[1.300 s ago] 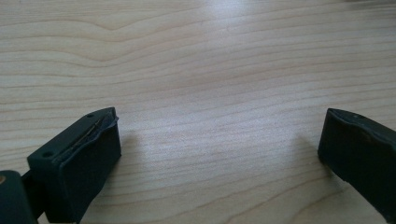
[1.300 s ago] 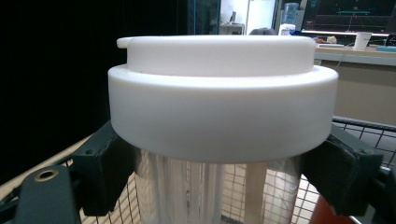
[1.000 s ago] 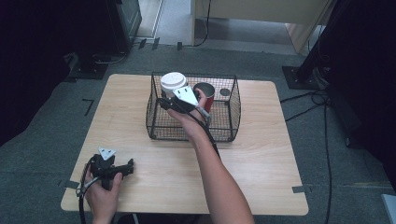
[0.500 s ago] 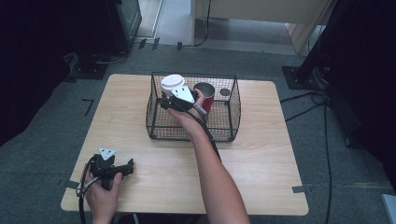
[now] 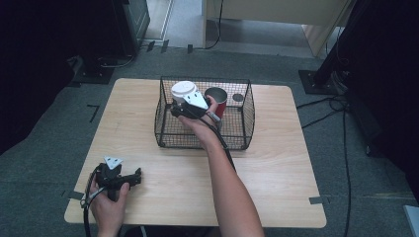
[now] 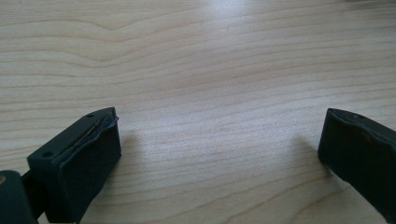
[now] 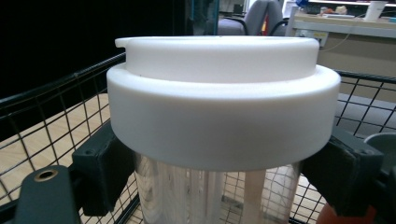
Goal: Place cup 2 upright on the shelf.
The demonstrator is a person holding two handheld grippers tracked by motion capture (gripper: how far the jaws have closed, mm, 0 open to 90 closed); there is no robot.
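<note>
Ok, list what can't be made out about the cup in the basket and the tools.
- Clear cup: its base is cut off by the right gripper view's bottom edge; the white lid hides its contents in the high view.
- Red cup: partly hidden by the hand.
- Right tool: its grey plate covers its tips in the high view.

The clear cup (image 7: 205, 196) with a white lid (image 7: 224, 116) stands upright between the right gripper's (image 5: 179, 109) two jaws, squeezed just under its lid
</note>
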